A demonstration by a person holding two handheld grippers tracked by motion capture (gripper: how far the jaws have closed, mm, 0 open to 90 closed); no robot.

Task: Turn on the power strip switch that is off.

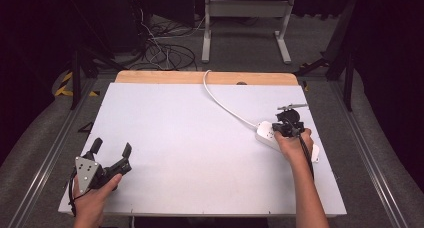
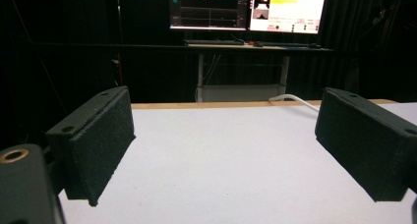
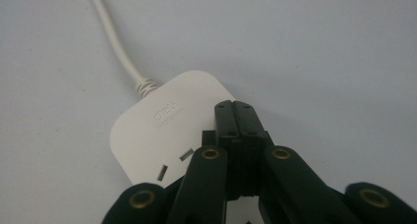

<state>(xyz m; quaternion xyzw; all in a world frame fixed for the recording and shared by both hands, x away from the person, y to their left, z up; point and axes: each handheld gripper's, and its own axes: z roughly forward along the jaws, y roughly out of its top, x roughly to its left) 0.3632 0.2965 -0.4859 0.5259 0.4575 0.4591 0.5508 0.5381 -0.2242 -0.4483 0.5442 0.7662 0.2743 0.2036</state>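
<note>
Right hand-held gripper over the power strip

At right of the high view, the right hand-held gripper (image 1: 286, 129), jaws pressed together, hovers above the power strip (image 3: 162, 130) on the bench (image 1: 200, 138), perhaps to press it; the left hand-held gripper (image 1: 111, 150) idles spread, lower left.

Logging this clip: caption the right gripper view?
Shut right claw poised over the end of a white power strip on the table.

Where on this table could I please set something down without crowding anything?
The wide middle of the white table top is bare, between the left tongs and the white cable. It is crowded at the right edge, where the right tongs sit over the power strip.
</note>
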